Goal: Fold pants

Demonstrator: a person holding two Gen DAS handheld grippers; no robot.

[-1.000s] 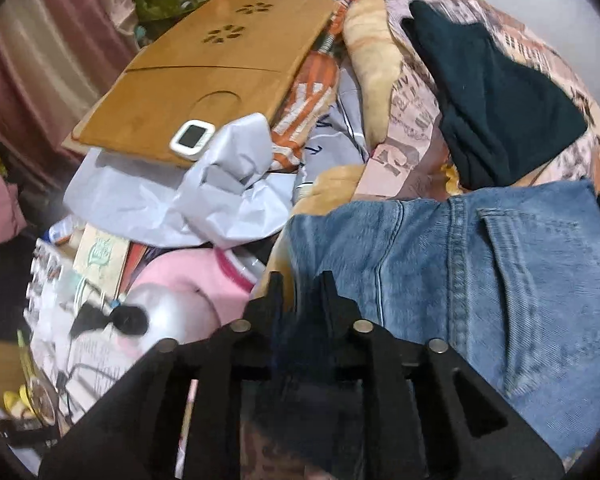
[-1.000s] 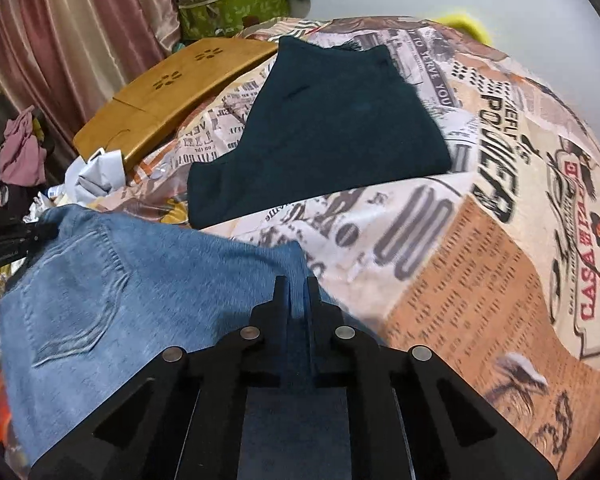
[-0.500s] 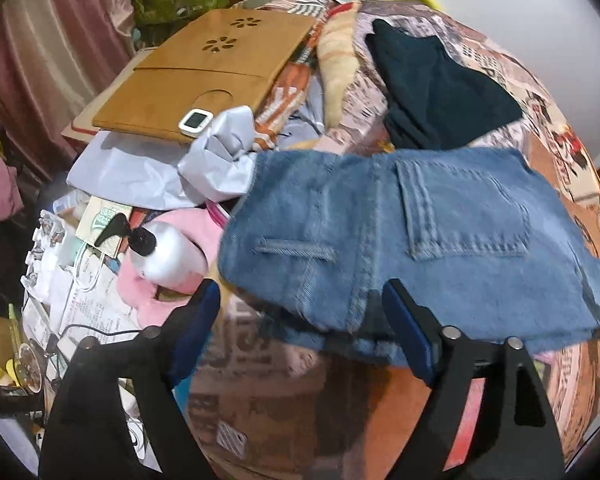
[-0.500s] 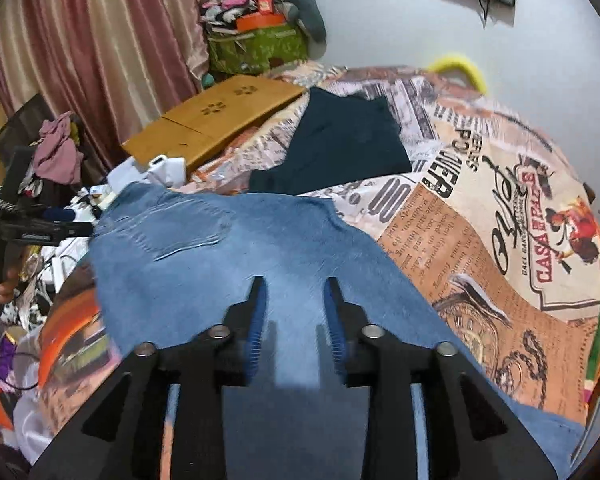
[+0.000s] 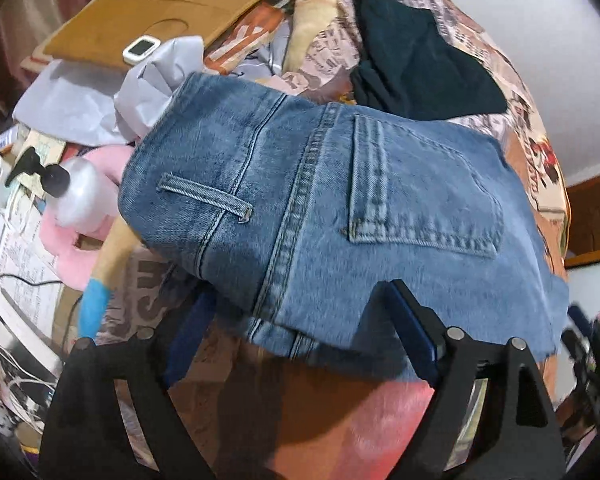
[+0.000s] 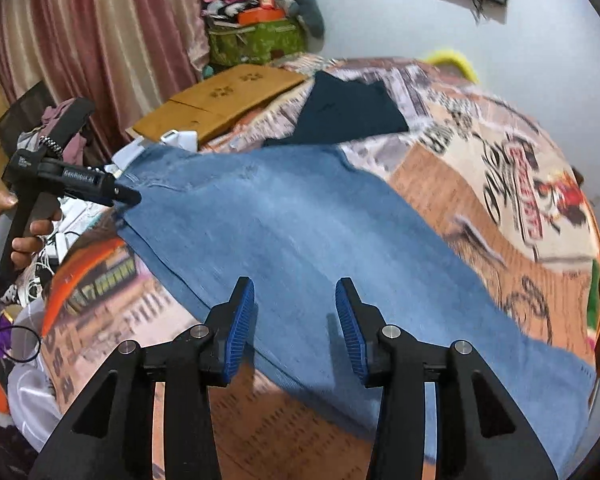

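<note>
Blue jeans (image 5: 340,216) lie spread on the printed bedspread, back pocket and waistband up. In the right wrist view the jeans (image 6: 300,240) stretch from the upper left to the lower right. My left gripper (image 5: 300,312) is open, its jaws wide apart at the waistband edge; the denim overlaps the fingertips. It also shows in the right wrist view (image 6: 130,198) at the waist corner. My right gripper (image 6: 295,300) is open and empty just above the trouser leg.
A dark folded garment (image 5: 416,56) lies beyond the jeans, also in the right wrist view (image 6: 348,112). A wooden lap desk (image 5: 168,8), white paper (image 5: 100,92), a spray bottle (image 5: 72,192) and clutter lie left of the bed. Curtains (image 6: 100,40) hang at the left.
Both grippers were shut on the jeans a second ago. They let go and pulled back. The jeans now lie flat on the bed, and both jaws stand wider open than half a second ago.
</note>
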